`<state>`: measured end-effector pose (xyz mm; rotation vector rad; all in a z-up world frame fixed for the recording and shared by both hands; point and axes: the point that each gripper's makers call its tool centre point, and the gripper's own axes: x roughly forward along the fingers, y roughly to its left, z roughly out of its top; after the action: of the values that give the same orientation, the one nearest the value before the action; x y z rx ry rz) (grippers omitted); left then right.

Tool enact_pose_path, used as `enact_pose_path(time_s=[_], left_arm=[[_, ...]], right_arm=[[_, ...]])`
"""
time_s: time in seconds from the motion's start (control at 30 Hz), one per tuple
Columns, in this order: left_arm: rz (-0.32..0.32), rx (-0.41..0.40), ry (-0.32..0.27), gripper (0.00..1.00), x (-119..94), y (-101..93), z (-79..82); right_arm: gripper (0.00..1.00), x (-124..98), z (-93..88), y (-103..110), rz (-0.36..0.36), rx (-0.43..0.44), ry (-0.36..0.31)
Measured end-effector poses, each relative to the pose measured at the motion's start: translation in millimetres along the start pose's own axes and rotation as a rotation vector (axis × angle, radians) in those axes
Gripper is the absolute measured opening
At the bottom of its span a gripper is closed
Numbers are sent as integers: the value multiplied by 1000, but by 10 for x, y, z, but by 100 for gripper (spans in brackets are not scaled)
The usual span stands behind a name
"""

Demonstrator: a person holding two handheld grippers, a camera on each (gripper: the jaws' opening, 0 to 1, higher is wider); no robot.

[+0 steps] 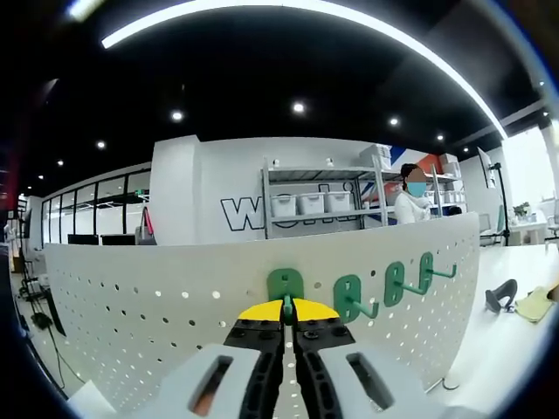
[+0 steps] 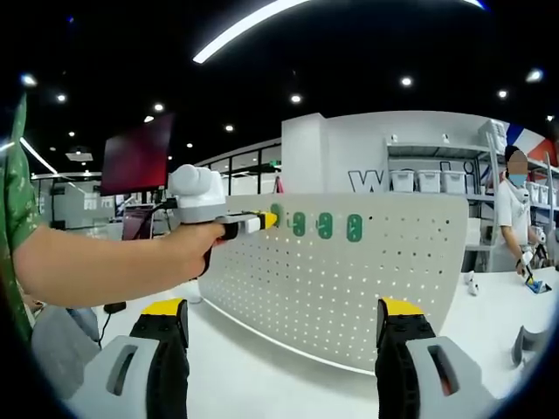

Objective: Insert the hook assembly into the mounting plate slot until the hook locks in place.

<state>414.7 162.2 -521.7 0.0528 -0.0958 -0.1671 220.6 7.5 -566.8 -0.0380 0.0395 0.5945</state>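
Left tool (image 1: 288, 325) clenched on green plastic hook (image 1: 286, 286), pressed straight ahead against white perforated metal pegboard (image 1: 131, 297); right tool (image 2: 284, 327) released, hanging back.

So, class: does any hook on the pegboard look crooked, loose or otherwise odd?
Nothing stands out. Three green hooks sit in a level row on the pegboard, and the left gripper holds a fourth hook in line with them. The right gripper hangs open, clear of the board.
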Motion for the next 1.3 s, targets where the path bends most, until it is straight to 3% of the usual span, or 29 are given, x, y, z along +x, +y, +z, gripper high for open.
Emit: enact_pose_path(time_s=[0.57, 0.93, 1.3], left_arm=[[-2, 8, 11, 2, 18, -13, -43], [2, 10, 28, 2, 18, 0, -100], [8, 11, 28, 2, 27, 2, -106]], right_arm=[[91, -24, 131, 10, -1, -17, -39], [92, -78, 341, 129, 0, -97, -92], [92, -62, 337, 115, 1, -98, -89]])
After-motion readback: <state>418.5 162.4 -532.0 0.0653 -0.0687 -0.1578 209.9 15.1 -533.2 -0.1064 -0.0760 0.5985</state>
